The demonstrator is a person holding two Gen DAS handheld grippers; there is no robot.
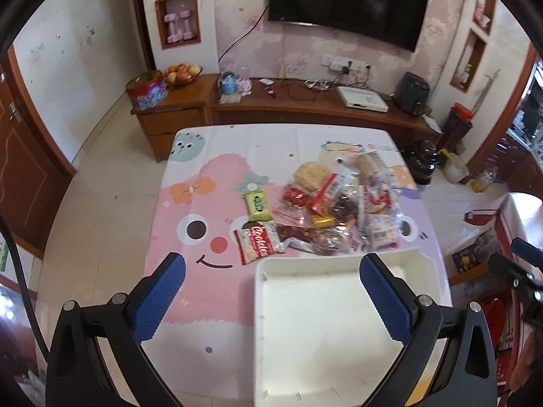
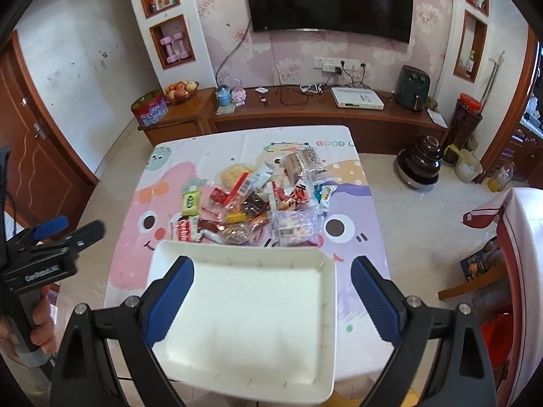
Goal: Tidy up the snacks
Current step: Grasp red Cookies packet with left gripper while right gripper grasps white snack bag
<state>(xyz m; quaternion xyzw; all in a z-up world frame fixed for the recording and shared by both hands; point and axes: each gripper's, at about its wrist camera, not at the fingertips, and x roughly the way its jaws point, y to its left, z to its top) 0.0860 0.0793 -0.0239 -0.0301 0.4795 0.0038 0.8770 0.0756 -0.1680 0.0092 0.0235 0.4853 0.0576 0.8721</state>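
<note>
Both grippers, left (image 1: 271,273) and right (image 2: 271,273), hover with jaws wide apart, holding nothing. White tray (image 2: 210,254) nearest, bare. Beyond, touching its far rim, snack pile (image 2: 258,203) mid-bench: light, crinkly, slippery wrappers; likely best pinched at sealed edges.

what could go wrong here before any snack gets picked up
The white tray overhangs the near table edge, so pressing on its front could tip it off. The snack pile is tangled, crinkly wrappers overlapping, so the open right tongs or left tongs may snag several packets.
</note>
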